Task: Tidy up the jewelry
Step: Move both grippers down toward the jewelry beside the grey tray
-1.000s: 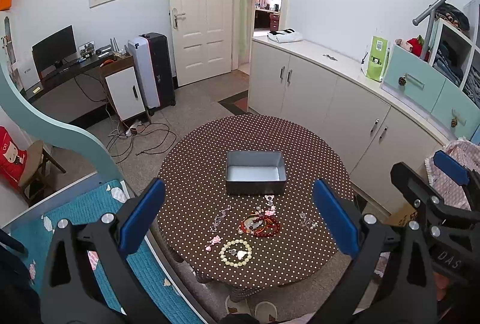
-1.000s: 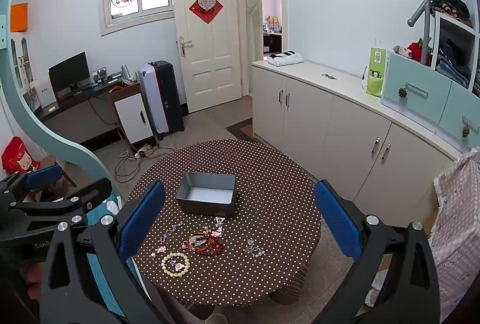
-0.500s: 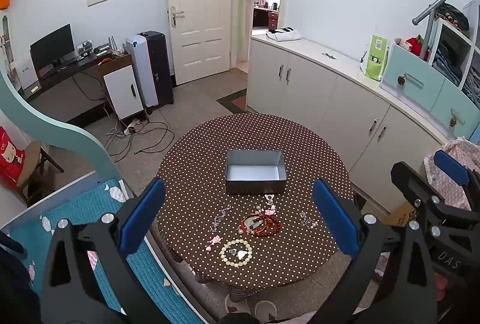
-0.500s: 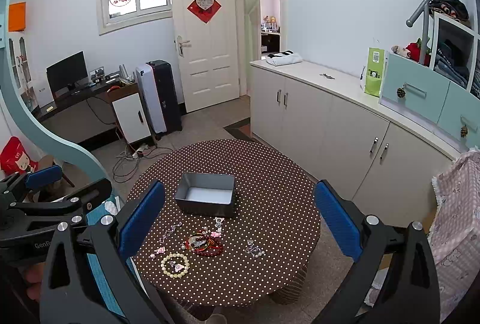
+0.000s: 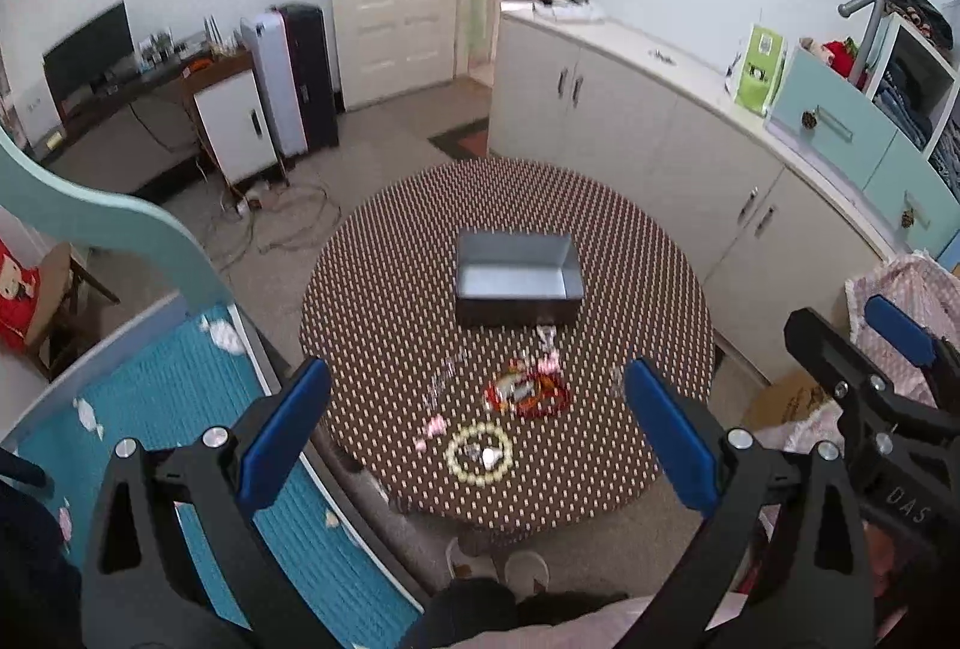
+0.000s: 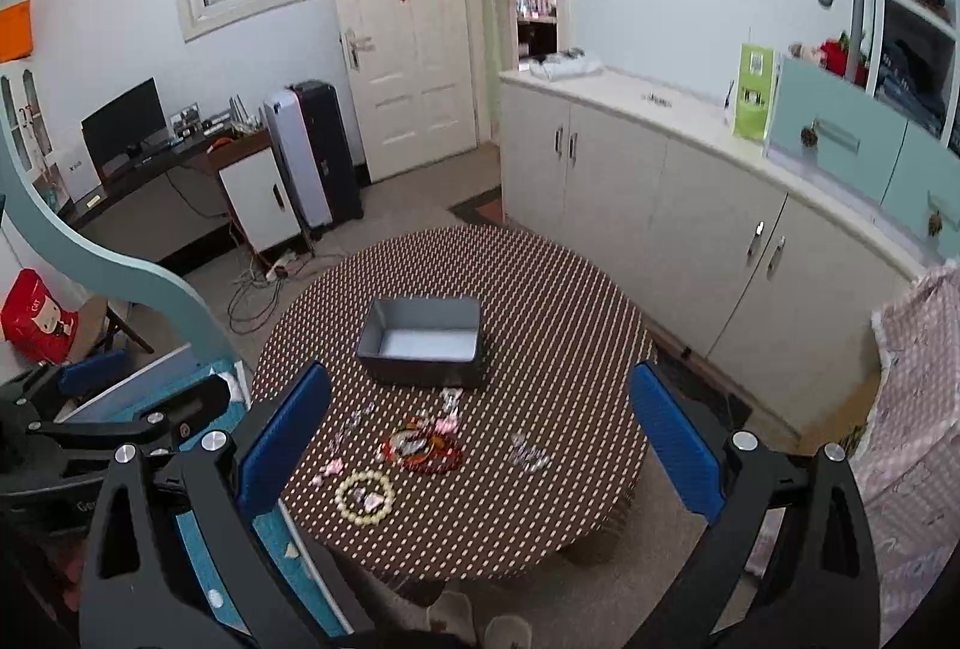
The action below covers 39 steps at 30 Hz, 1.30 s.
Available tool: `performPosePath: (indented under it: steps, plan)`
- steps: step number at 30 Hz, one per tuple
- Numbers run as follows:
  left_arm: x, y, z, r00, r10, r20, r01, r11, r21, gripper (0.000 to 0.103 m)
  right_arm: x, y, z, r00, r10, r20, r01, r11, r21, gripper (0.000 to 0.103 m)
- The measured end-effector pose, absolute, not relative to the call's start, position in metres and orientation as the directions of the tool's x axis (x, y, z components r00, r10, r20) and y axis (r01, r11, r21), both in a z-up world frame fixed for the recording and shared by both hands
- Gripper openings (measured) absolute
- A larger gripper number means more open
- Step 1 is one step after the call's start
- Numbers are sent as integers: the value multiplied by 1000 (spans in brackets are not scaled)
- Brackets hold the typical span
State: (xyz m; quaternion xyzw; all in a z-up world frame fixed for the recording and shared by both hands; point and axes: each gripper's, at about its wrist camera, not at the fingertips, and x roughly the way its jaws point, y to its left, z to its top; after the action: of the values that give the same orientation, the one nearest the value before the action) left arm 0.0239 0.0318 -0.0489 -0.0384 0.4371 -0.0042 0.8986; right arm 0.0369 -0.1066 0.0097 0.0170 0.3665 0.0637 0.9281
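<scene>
A grey open box (image 5: 515,280) (image 6: 423,340) stands empty in the middle of a round table with a brown dotted cloth (image 5: 630,253) (image 6: 558,301). In front of it lie loose jewelry pieces: a pale bead bracelet (image 5: 480,452) (image 6: 364,496), red bracelets (image 5: 528,392) (image 6: 429,449), small pink pieces (image 5: 433,427) (image 6: 329,467) and clear crystal pieces (image 6: 528,452). My left gripper (image 5: 477,430) and my right gripper (image 6: 477,436) are both open and empty, held high above the near table edge. The right gripper shows at the right edge of the left wrist view (image 5: 870,367).
A teal bed (image 5: 174,409) with a curved teal frame (image 5: 120,223) borders the table on the left. White cabinets (image 6: 690,205) run along the right wall. A pink cloth (image 6: 918,409) hangs at the right. Cables (image 6: 258,289) lie on the floor behind the table.
Both grippers have tilted slightly down and drawn a little closer to the table. The jewelry and the box have not moved.
</scene>
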Motion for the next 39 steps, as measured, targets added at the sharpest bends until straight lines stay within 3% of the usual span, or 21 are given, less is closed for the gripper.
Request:
performPosePath:
  steps: [11, 27, 32, 39]
  plan:
    - [33, 70, -99, 438, -117, -891, -57, 986, -157, 98, 56, -85, -41, 527, 119, -842, -43, 993, 114, 96]
    - [37, 106, -183, 210, -164, -964, -119, 974, -192, 98, 69, -63, -111, 326, 233, -916, -60, 972, 226, 95]
    - [45, 113, -203, 167, -158, -973, -144, 973, -183, 98, 82, -41, -143, 276, 226, -934, -161, 969, 187, 61]
    - [58, 124, -226, 121, -146, -982, -156, 974, -164, 98, 97, -13, -193, 195, 206, -959, -244, 957, 155, 40]
